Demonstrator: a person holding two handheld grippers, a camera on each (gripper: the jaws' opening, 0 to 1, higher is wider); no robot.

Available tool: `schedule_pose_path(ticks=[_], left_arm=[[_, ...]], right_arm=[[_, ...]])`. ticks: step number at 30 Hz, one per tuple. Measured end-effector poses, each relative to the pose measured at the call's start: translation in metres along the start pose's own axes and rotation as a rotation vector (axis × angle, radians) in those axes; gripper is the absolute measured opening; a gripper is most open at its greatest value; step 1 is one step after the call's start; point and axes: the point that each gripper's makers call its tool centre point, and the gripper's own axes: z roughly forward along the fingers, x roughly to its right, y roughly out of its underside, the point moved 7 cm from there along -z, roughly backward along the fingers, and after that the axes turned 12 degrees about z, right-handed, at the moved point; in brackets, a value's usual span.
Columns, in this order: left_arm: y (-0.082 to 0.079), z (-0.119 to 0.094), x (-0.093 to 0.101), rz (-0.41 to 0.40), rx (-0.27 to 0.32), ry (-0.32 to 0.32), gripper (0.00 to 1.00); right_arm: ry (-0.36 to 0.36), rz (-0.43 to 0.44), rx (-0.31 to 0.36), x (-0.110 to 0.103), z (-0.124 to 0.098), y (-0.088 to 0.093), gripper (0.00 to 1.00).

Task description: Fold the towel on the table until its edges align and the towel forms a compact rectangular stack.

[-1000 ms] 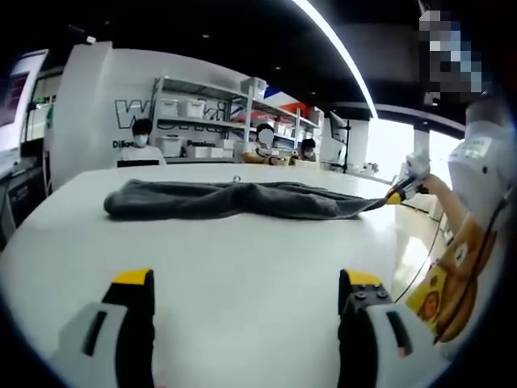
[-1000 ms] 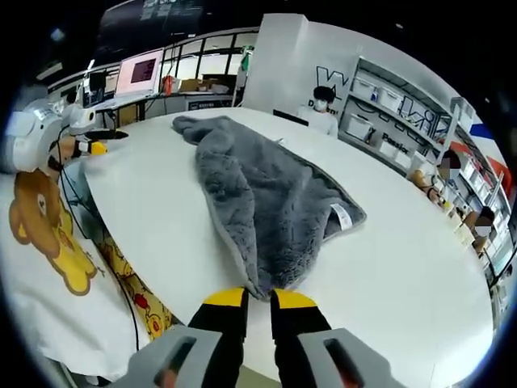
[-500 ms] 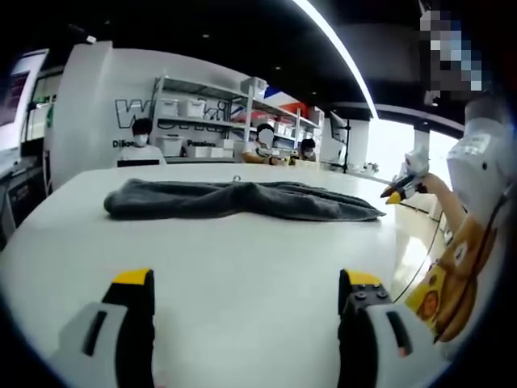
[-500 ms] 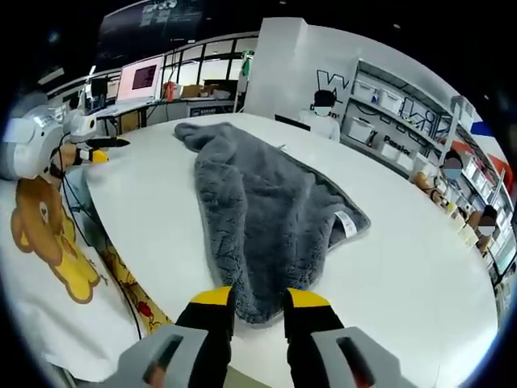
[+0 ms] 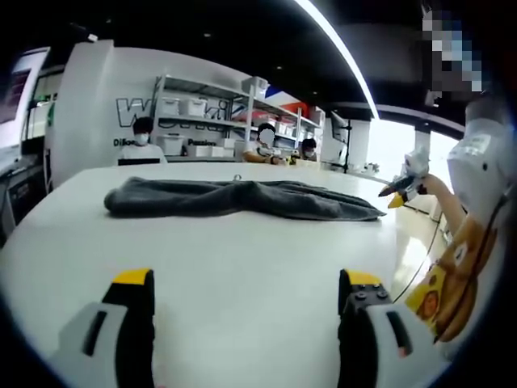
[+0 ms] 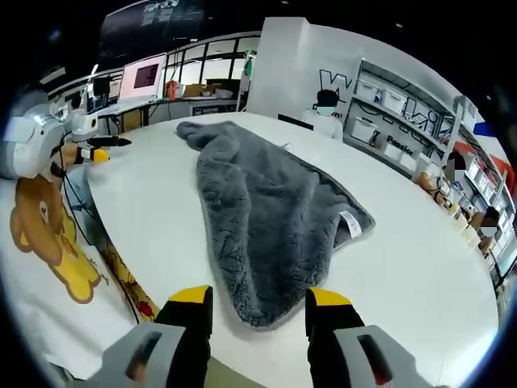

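- One grey, fluffy fleece towel [image 6: 271,214] lies loosely bunched on the round white bench [image 6: 420,267], stretched long, with a small white label [image 6: 350,224] at one edge; its near corner rests on the bench top just ahead of the right gripper [image 6: 258,303].
- In the left gripper view the same towel [image 5: 234,199] reads as a low grey ridge across the far half of the bench [image 5: 242,267], well apart from the left gripper [image 5: 246,283].
- The right gripper has two black jaws with yellow tips, standing apart with nothing between them; the towel's corner lies just beyond the gap, untouched.
- The left gripper, also with two yellow-tipped black jaws, is spread wide over bare bench top and holds nothing.
- From the left gripper view, the right gripper [image 5: 397,194] appears at the far right, off the end of the towel, in the person's hand.
- From the right gripper view, the left gripper [image 6: 93,149] appears at the far left beside the bench rim, near a white garment with a yellow bear print [image 6: 40,234].
- Three seated people are visible past the bench: one [image 5: 142,141] at left, two [image 5: 266,145] further right.
- White metal shelving with storage bins [image 5: 202,121] stands behind them.
- One lit monitor [image 6: 145,77] sits on a desk beyond the far end of the bench.
- Nothing lies on the bench between either gripper and the towel.
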Motion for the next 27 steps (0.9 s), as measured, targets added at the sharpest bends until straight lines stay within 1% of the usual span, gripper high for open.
schedule_pose_path(ticks=[4, 7, 18, 22, 27], left_arm=[[0.0008, -0.0006, -0.0001, -0.001, -0.001, -0.002, 0.99], [0.0012, -0.0012, -0.0007, -0.002, -0.001, -0.005, 0.99], [0.0028, -0.0026, -0.0014, -0.006, -0.001, -0.009, 0.99], [0.0033, -0.0038, -0.0020, -0.008, 0.001, -0.013, 0.99], [0.0040, -0.0050, -0.0027, -0.010, 0.000, -0.016, 0.99]], right_arm=[[-0.002, 0.005, 0.003, 0.0009, -0.0008, 0.0004, 0.51], [0.007, 0.001, 0.006, 0.0005, -0.0002, 0.0010, 0.58], [0.020, 0.011, 0.005, 0.0017, 0.0018, 0.0045, 0.73], [0.027, 0.008, 0.019, 0.0001, 0.0029, 0.0041, 0.85], [0.022, 0.010, 0.016, -0.0021, 0.0046, 0.0059, 0.87]])
